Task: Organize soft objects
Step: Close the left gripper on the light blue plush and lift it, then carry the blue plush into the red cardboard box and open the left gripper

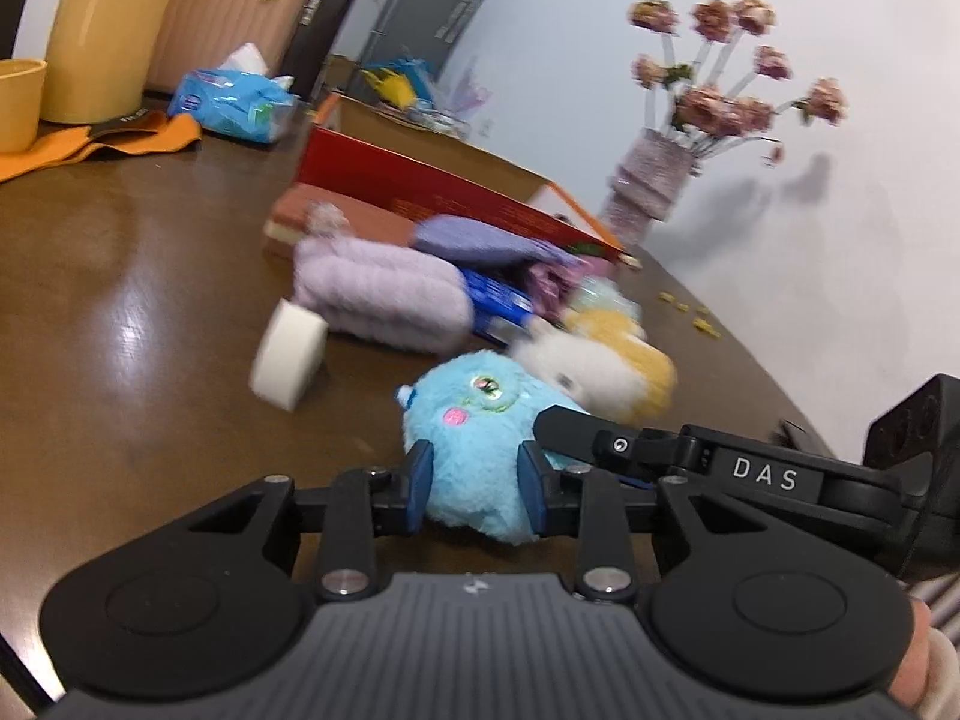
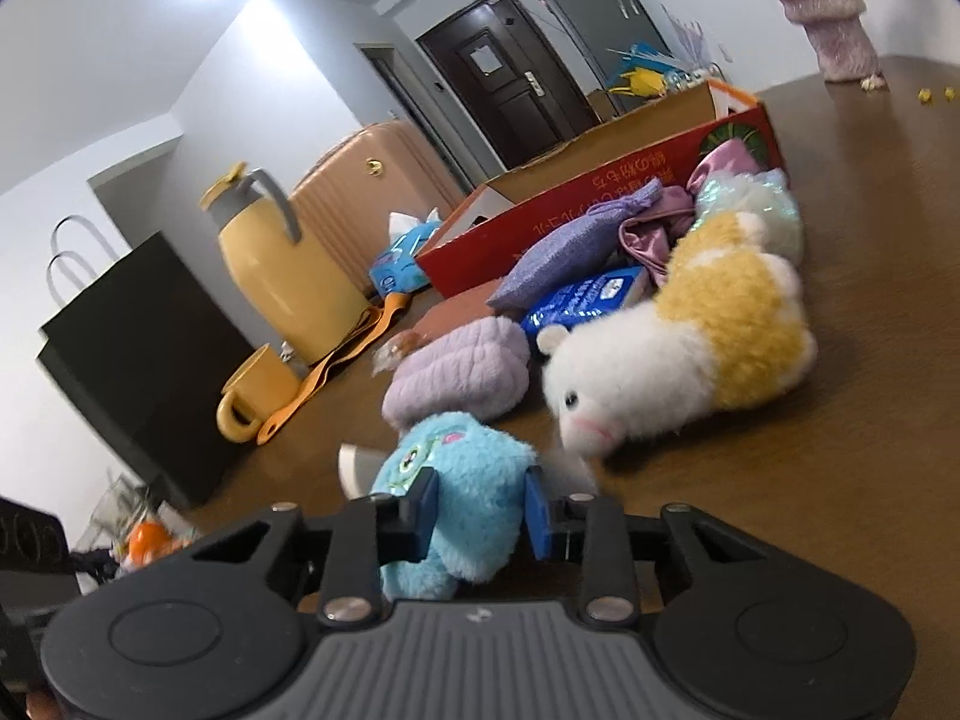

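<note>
A blue plush toy (image 1: 480,420) with a pink cheek lies on the brown table (image 1: 150,300), close in front of both cameras. My left gripper (image 1: 475,480) is shut on it, blue pads pressing into the fur on both sides. My right gripper (image 2: 483,513) is shut on the same blue plush toy (image 2: 474,474) from another side; one of its black fingers (image 1: 576,426) shows in the left wrist view. Behind it lie a white-and-yellow plush animal (image 2: 690,354), a lilac fluffy pouch (image 2: 462,372), a purple cloth bag (image 2: 570,246) and a pale fluffy toy (image 2: 762,210).
An open red cardboard box (image 2: 540,222) stands behind the pile. A white foam block (image 1: 288,360) sits left of the toy. A yellow jug (image 2: 276,276), yellow mug (image 2: 258,396), tissue pack (image 1: 234,102), pink suitcase (image 1: 240,12) and flower vase (image 1: 648,180) ring the table.
</note>
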The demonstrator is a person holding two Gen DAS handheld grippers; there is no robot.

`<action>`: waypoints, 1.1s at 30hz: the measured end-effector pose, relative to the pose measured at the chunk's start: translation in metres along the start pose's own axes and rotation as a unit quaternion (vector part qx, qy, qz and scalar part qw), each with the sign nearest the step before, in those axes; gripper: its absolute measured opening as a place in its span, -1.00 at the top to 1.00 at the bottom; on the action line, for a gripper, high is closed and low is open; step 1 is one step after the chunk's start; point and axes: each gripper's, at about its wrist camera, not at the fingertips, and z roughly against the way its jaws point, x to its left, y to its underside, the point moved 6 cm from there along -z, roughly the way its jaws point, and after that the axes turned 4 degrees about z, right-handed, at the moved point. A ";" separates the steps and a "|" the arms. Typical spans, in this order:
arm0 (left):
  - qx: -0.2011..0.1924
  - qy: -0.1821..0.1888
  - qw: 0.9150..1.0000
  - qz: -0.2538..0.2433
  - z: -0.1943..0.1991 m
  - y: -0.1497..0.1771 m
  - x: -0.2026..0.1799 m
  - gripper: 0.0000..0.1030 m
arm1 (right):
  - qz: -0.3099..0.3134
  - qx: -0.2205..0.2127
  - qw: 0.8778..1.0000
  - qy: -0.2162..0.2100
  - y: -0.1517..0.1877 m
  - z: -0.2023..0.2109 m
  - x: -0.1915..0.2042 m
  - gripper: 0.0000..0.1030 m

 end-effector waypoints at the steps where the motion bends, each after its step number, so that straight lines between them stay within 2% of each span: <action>1: 0.001 0.009 1.000 -0.001 0.006 0.006 -0.003 0.39 | 0.006 0.001 1.000 0.002 0.005 0.010 0.000 0.45; 4: -0.003 0.012 1.000 -0.004 0.017 0.016 -0.008 0.36 | 0.011 0.000 1.000 0.018 0.019 0.030 -0.002 0.38; 6: -0.009 -0.007 1.000 -0.006 0.016 0.017 -0.005 0.25 | 0.008 -0.004 1.000 0.025 0.022 0.036 -0.005 0.38; 8: -0.009 -0.015 1.000 0.003 0.012 0.013 0.000 0.23 | -0.003 -0.012 1.000 0.027 0.022 0.038 -0.009 0.37; 11: -0.011 -0.013 1.000 0.006 0.005 0.002 0.006 0.15 | -0.015 -0.018 0.999 0.028 0.019 0.032 -0.012 0.37; 13: -0.007 0.005 1.000 0.011 0.000 -0.003 0.007 0.15 | -0.020 -0.014 0.999 0.027 0.019 0.027 -0.013 0.37; 15: 0.013 0.024 0.999 0.022 -0.008 -0.004 0.009 0.19 | -0.031 -0.012 0.999 0.024 0.020 0.022 -0.016 0.36; 17: 0.034 0.039 0.998 0.034 -0.014 0.001 0.010 0.40 | -0.047 -0.011 0.999 0.020 0.019 0.021 -0.018 0.37; 23: 0.026 0.042 0.998 0.049 -0.008 -0.001 0.005 0.44 | -0.040 -0.015 0.999 0.016 0.018 0.024 -0.015 0.47; 25: 0.012 0.053 0.997 0.053 -0.003 -0.017 -0.001 0.44 | -0.030 -0.032 0.999 0.009 0.005 0.030 -0.009 0.47; 28: -0.016 0.064 0.997 0.028 -0.004 -0.067 -0.017 0.43 | 0.002 -0.057 0.998 0.001 -0.038 0.031 0.003 0.47; 33: -0.041 0.067 0.997 0.003 -0.052 -0.195 -0.033 0.44 | 0.055 -0.079 0.995 0.007 -0.162 -0.007 0.015 0.47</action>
